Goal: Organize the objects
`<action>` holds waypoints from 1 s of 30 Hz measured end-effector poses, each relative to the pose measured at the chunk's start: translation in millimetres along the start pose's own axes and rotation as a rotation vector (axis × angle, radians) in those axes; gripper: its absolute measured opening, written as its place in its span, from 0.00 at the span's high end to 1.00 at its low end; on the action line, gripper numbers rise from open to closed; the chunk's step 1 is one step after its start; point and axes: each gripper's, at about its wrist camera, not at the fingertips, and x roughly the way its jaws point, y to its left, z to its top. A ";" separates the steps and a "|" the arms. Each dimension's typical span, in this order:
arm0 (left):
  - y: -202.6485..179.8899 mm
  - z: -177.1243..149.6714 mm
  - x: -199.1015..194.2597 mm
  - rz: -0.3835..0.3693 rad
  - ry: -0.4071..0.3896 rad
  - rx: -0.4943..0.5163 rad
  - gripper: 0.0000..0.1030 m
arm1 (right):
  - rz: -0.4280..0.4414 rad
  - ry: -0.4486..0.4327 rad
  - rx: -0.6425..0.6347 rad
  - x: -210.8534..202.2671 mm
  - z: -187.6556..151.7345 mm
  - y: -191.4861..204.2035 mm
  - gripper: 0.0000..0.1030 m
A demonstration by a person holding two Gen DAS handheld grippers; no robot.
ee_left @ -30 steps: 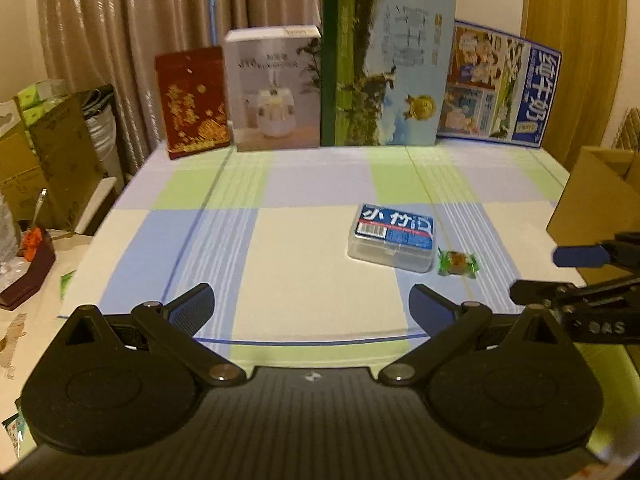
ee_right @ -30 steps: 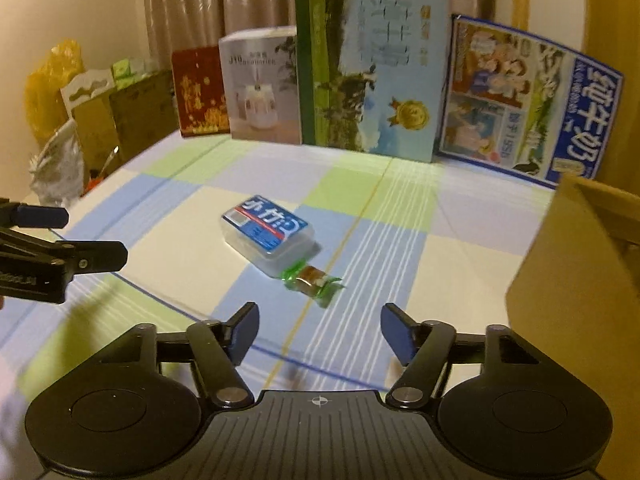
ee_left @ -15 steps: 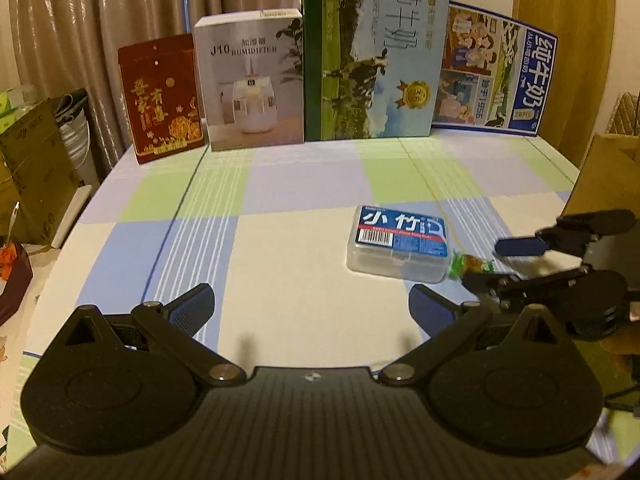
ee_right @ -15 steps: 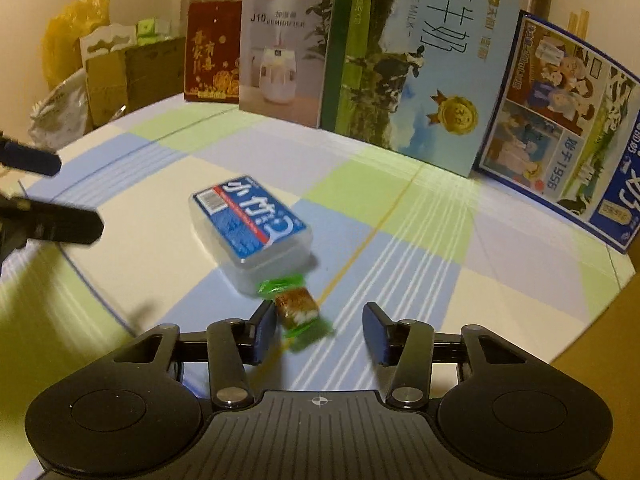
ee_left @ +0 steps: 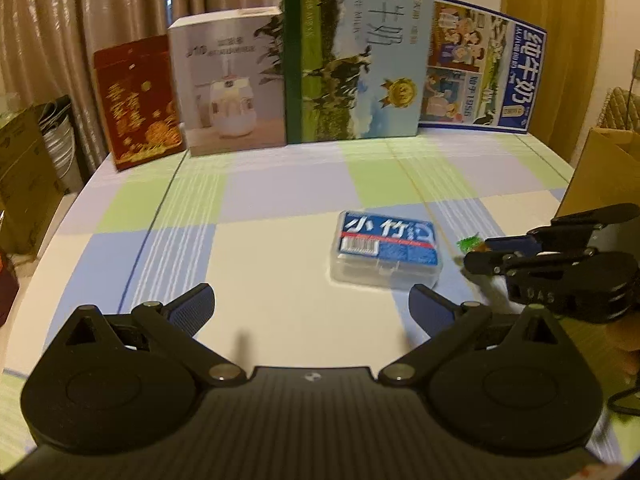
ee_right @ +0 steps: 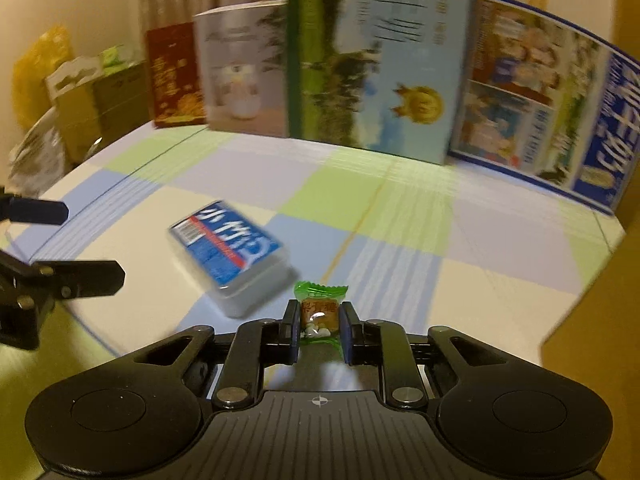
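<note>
Now R gripper [ee_right: 320,326] clamped on green-wrapped candy [ee_right: 319,312] beside plastic box [ee_right: 230,254] mid-table [ee_right: 400,208]; L gripper [ee_left: 310,306] wide open, empty, near front edge.

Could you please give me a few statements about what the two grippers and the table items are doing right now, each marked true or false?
1. The right gripper is shut on the green-wrapped candy. True.
2. The left gripper holds the clear plastic box. False: it is open and holds nothing; the box lies on the tablecloth ahead of it.
3. The clear plastic box has a blue label on top. True.
4. The red box at the back lies flat. False: it stands upright beside the white humidifier box.
</note>
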 end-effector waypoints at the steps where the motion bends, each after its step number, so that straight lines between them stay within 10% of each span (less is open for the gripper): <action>1: -2.9 2.1 2.8 -0.013 -0.008 0.006 0.01 | -0.012 0.005 0.014 -0.9 0.6 -3.5 0.84; 21: -53.4 18.3 77.5 -0.105 0.013 0.144 0.02 | -0.059 0.062 0.204 -7.7 -6.3 -44.7 0.84; 30: -49.4 17.6 80.2 -0.095 0.053 0.111 0.19 | -0.055 0.069 0.207 -8.3 -6.6 -40.8 0.84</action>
